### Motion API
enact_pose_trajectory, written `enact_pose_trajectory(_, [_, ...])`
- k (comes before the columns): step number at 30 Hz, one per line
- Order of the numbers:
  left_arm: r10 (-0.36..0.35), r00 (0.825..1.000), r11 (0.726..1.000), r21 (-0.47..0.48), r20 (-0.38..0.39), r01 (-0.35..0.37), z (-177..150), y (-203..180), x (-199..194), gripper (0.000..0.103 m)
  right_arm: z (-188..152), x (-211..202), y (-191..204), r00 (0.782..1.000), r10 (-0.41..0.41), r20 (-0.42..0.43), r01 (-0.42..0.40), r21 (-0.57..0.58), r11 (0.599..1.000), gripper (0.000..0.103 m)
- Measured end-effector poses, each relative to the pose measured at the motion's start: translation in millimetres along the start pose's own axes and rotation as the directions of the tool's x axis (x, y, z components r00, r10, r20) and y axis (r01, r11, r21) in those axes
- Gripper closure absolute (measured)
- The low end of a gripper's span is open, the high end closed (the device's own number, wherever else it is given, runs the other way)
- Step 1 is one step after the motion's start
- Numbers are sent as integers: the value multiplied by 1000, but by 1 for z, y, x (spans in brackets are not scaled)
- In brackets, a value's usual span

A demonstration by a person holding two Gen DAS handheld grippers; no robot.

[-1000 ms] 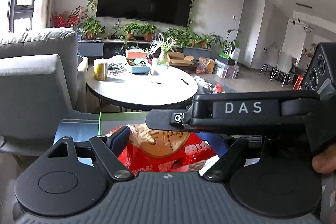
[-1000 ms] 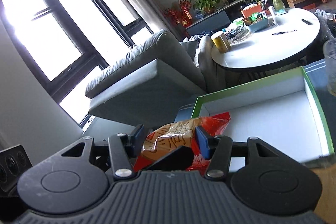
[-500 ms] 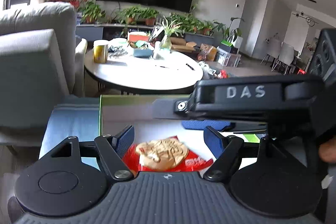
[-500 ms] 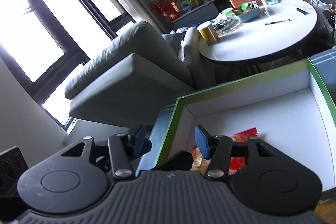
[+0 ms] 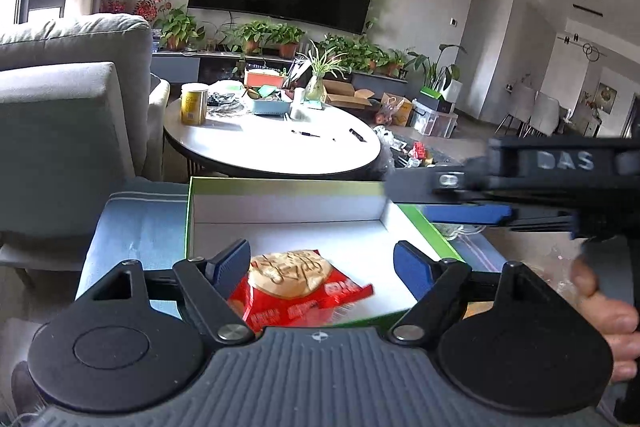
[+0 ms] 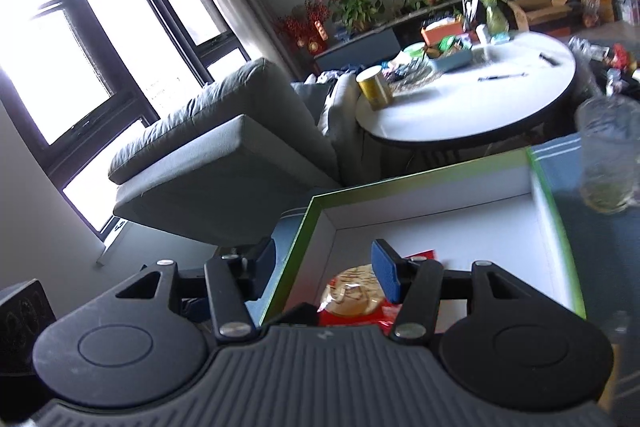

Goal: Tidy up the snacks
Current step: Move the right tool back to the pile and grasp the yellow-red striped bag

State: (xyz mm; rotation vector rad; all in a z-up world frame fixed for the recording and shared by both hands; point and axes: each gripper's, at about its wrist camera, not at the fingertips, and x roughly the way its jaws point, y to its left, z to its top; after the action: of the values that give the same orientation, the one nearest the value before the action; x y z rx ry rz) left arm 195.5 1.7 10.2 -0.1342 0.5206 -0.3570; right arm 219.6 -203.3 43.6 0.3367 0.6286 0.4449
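A red snack packet [image 5: 298, 291] printed with a round golden cracker now lies flat on the white floor of an open green-edged box [image 5: 280, 183], near its front left corner. A second ago both grippers had it pinched between them above the box; now neither touches it. The left gripper [image 5: 322, 263] hangs just above the packet with its blue pads spread wide and nothing between them. The right gripper [image 6: 323, 263] is likewise wide open and empty, and has pulled away to the right, beside the box. This packet looks delivered, so another snack probably comes next. The box rests on a blue striped cloth [image 5: 132, 227] over the counter. Beyond stands a round white table [image 5: 272, 143].
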Motion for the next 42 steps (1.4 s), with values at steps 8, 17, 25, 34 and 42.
enact_pose_trajectory(8, [-38, 999, 998, 51, 23, 37, -23, -34, -39, 22, -20, -61, -36, 992, -122, 43, 122, 5, 993, 47])
enact_pose_trajectory(17, [-131, 990, 981, 139, -55, 138, -69, -84, -58, 22, -79, -111, -71, 979, -197, 58, 195, 40, 980, 39])
enact_pose_trajectory(25, [-166, 975, 975, 124, -148, 185, -106, -102, -50, 22, -127, -112, -80, 983, -182, 13, 182, 16, 983, 39])
enact_pose_trajectory(34, [-163, 968, 976, 115, -191, 187, -121, -107, -33, 22, -141, -103, -90, 986, -164, -23, 165, 63, 984, 39])
enact_pose_trajectory(42, [-216, 953, 966, 93, -214, 240, -128, -110, -23, 22, -145, -100, -92, 988, -153, -28, 155, 80, 985, 39])
